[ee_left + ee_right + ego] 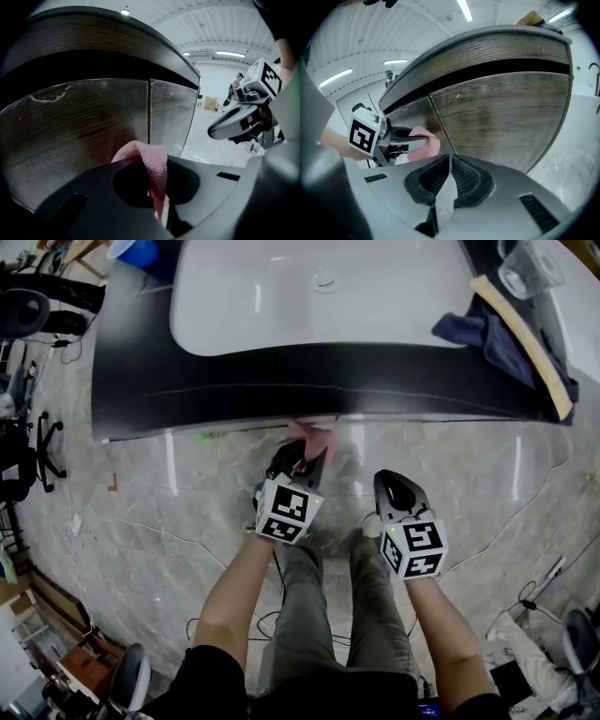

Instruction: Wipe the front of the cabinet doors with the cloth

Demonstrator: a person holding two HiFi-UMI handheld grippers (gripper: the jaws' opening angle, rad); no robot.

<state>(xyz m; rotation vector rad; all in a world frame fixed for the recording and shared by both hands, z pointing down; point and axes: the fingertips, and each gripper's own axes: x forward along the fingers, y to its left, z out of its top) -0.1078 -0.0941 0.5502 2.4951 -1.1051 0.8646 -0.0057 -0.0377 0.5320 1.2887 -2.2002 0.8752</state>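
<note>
My left gripper (305, 457) is shut on a pink cloth (314, 438) and holds it up under the black counter edge, against the cabinet front. In the left gripper view the cloth (146, 154) folds over the jaws right at the seam (149, 110) between two wood-grain cabinet doors (75, 122). My right gripper (398, 486) hangs to the right, a little back from the cabinet, shut with nothing in it. In the right gripper view its pads (461, 176) meet, and the left gripper with the cloth (425, 143) shows beside the right-hand door (501, 110).
A white sink basin (225, 306) sits in the black counter (281, 381). A dark blue cloth (487, 334), a wooden stick (530, 343) and a glass cup (530, 263) lie at the counter's right. Office chairs (28, 315) and cables (534, 592) are on the marble floor.
</note>
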